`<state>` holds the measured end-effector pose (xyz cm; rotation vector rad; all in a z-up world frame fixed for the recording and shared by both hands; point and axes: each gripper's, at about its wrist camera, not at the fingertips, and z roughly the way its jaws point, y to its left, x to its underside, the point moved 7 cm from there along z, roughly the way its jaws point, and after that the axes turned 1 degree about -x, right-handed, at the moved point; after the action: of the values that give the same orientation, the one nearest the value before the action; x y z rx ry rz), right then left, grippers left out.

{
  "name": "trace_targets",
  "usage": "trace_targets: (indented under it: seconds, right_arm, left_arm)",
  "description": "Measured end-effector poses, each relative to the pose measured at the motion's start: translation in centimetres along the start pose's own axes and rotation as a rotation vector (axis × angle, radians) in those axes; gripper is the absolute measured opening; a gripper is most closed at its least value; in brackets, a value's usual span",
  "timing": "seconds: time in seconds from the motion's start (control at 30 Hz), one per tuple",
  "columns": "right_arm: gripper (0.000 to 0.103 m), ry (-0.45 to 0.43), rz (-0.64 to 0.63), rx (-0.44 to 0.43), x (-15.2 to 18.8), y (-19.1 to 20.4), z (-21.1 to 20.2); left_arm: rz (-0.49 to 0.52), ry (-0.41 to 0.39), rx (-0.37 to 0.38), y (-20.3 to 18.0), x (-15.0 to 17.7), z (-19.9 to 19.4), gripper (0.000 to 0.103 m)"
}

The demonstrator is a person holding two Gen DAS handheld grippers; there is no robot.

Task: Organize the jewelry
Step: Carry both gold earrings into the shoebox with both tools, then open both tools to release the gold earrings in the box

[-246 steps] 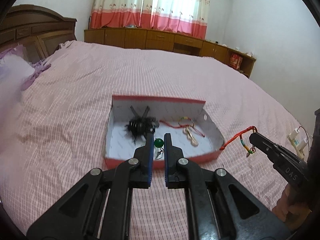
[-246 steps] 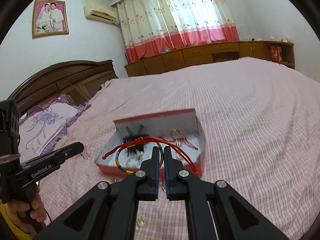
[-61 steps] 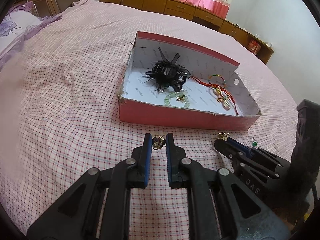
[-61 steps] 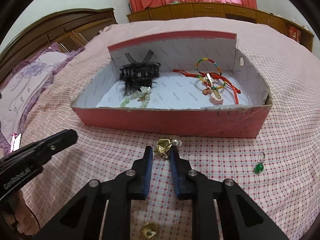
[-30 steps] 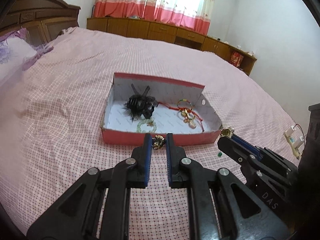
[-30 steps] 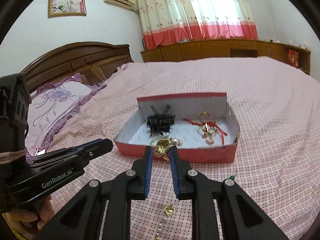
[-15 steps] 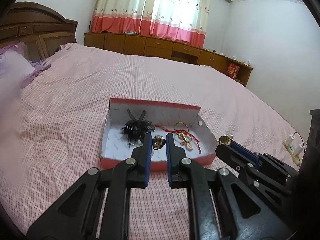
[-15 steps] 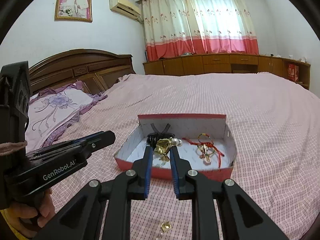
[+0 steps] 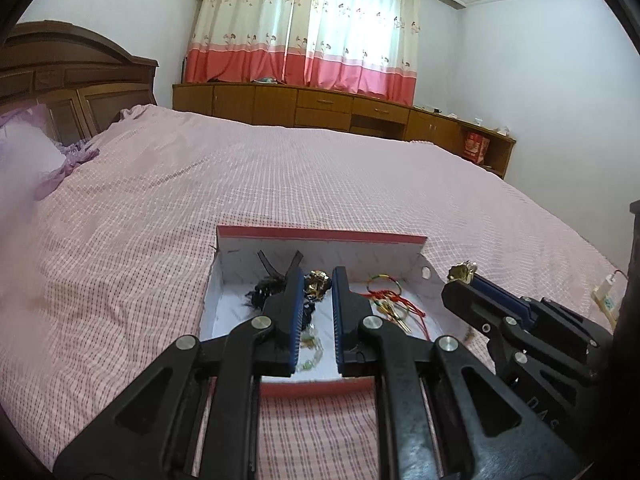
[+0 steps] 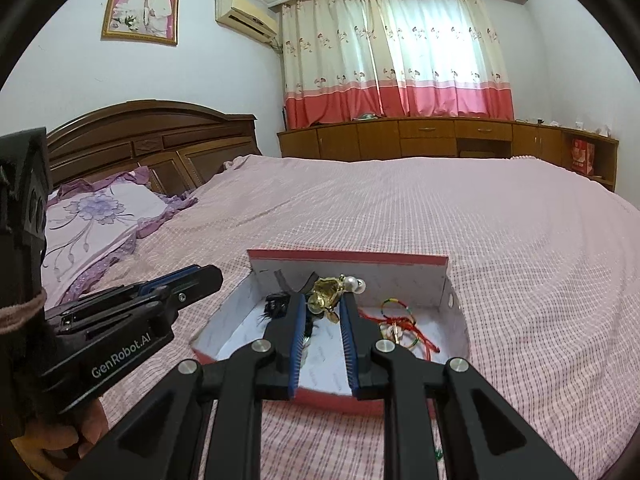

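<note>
A red-rimmed white cardboard box (image 9: 320,236) (image 10: 348,257) lies on the pink bed. In it are a black hair clip (image 9: 266,290), a green bead bracelet (image 9: 310,354) and a red cord bracelet (image 9: 386,300) (image 10: 400,320). My left gripper (image 9: 316,280) is shut on a small dark-gold earring (image 9: 317,283), held above the box. My right gripper (image 10: 324,300) is shut on a gold earring with pearls (image 10: 330,292), also above the box; it shows in the left wrist view (image 9: 460,280) at the box's right end.
The pink checked bedspread (image 10: 480,220) spreads all around. A purple floral pillow (image 10: 92,216) and wooden headboard (image 10: 152,136) are on the left. Low wooden cabinets (image 10: 440,138) line the curtained wall. A green earring (image 10: 439,454) lies on the bedspread near me.
Both grippers have risen and moved forward with their earrings, from low over the bedspread in front of the box to above the box.
</note>
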<state>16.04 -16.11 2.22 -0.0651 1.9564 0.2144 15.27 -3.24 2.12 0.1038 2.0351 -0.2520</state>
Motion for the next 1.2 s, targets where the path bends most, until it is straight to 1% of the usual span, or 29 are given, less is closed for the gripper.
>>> trace_targets:
  seconds: [0.2, 0.3, 0.5, 0.6, 0.7, 0.87, 1.1, 1.2]
  right_arm:
    - [0.019, 0.002, 0.002, 0.018, 0.0, -1.0, 2.0]
    - [0.019, 0.008, 0.009, 0.027, 0.1, -1.6, 3.1]
    - [0.019, 0.024, 0.025, 0.058, 0.6, -2.9, 5.5]
    - [0.019, 0.035, 0.032, 0.072, 1.2, -3.5, 6.6]
    - [0.019, 0.055, 0.042, 0.081, 1.9, -3.9, 7.8]
    - [0.019, 0.087, 0.047, 0.092, 2.7, -4.4, 9.2]
    - [0.020, 0.150, 0.069, 0.089, 3.8, -4.8, 11.0]
    - [0.020, 0.156, 0.075, 0.091, 4.0, -4.9, 11.2]
  left_arm:
    - [-0.016, -0.009, -0.012, 0.6, -0.3, 2.0, 0.005]
    - [-0.005, -0.014, -0.027, 0.9, -0.3, 3.0, 0.005]
    - [0.007, -0.020, -0.057, 1.2, 0.1, 4.8, 0.005]
    - [-0.011, -0.012, -0.064, 1.5, 0.5, 5.8, 0.005]
    - [-0.019, 0.002, -0.078, 1.8, 1.0, 6.7, 0.005]
    - [-0.006, 0.021, -0.097, 2.2, 1.5, 8.1, 0.005]
    - [-0.028, 0.094, -0.103, 2.9, 2.4, 10.1, 0.007]
    - [-0.029, 0.120, -0.118, 3.1, 2.5, 10.5, 0.012]
